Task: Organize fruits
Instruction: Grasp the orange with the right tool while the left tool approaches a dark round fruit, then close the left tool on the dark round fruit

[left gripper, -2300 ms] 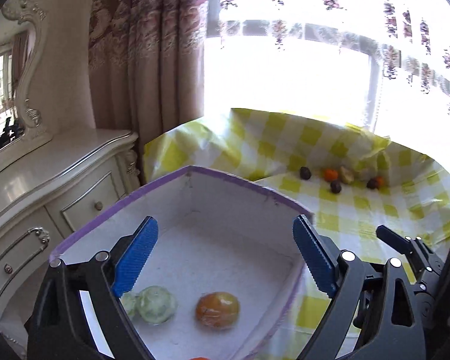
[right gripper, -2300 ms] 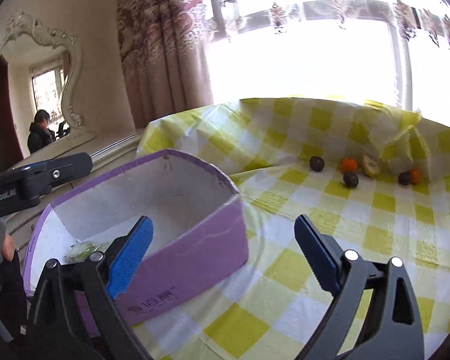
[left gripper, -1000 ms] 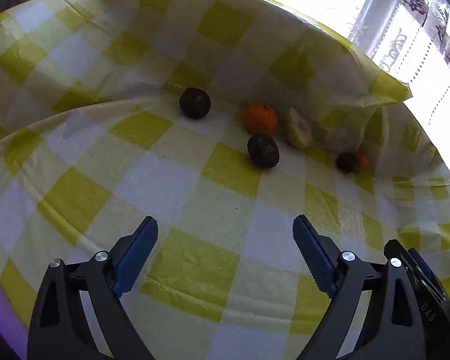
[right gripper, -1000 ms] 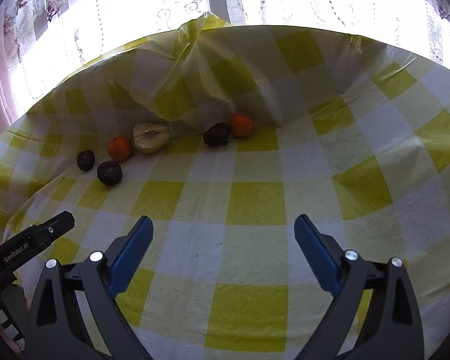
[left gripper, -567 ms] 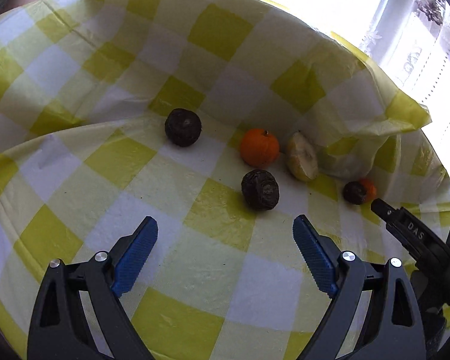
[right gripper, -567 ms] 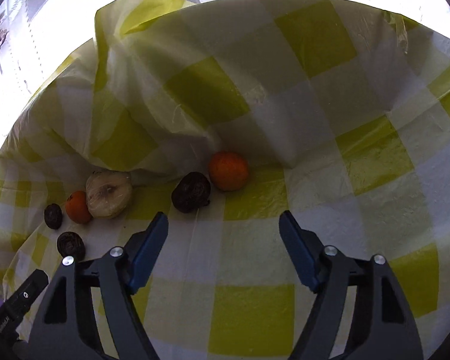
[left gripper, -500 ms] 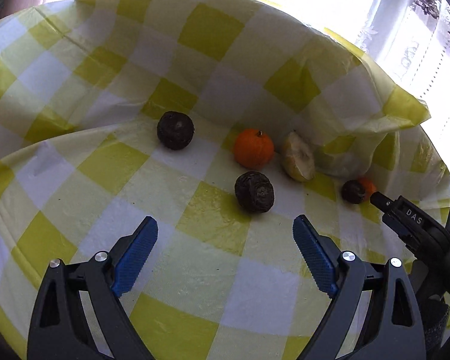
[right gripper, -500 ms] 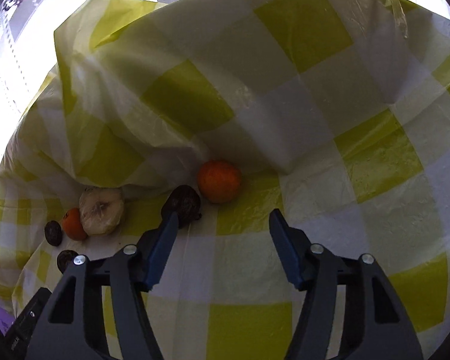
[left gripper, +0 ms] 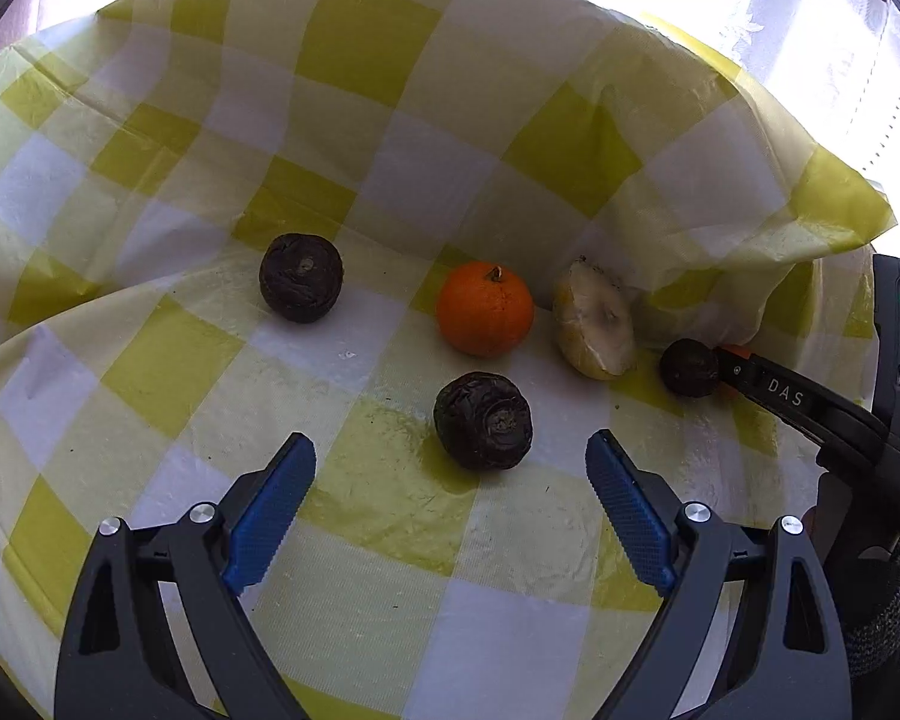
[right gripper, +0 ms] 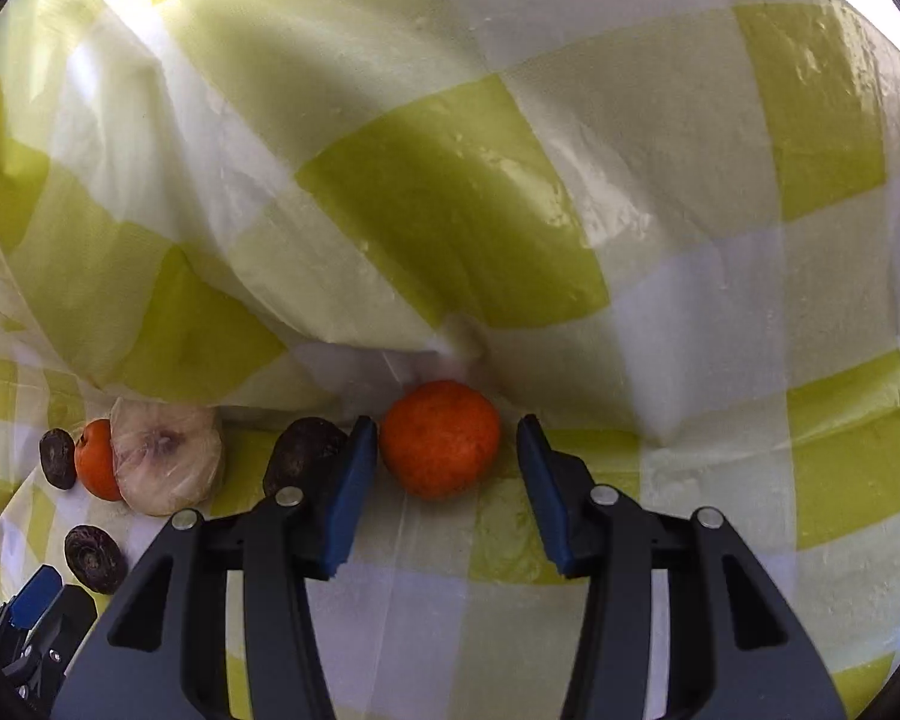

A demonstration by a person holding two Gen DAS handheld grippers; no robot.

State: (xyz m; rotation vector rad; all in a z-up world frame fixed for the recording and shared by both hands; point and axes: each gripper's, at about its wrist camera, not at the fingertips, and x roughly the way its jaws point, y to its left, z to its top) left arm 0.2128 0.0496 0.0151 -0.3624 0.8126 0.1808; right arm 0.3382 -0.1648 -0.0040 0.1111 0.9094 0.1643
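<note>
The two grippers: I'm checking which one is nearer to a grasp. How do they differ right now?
The right gripper has its jaws narrowed around an orange, with small gaps either side; the left gripper is spread wide. The orange sits between the right fingertips; the dark wrinkled fruit lies just ahead of the left gripper's. Both are open, with blue pads, over the checked cloth.

The right claw (right gripper: 447,474) straddles an orange (right gripper: 440,438), jaws apart, dark fruit (right gripper: 303,453) just beside it.
</note>
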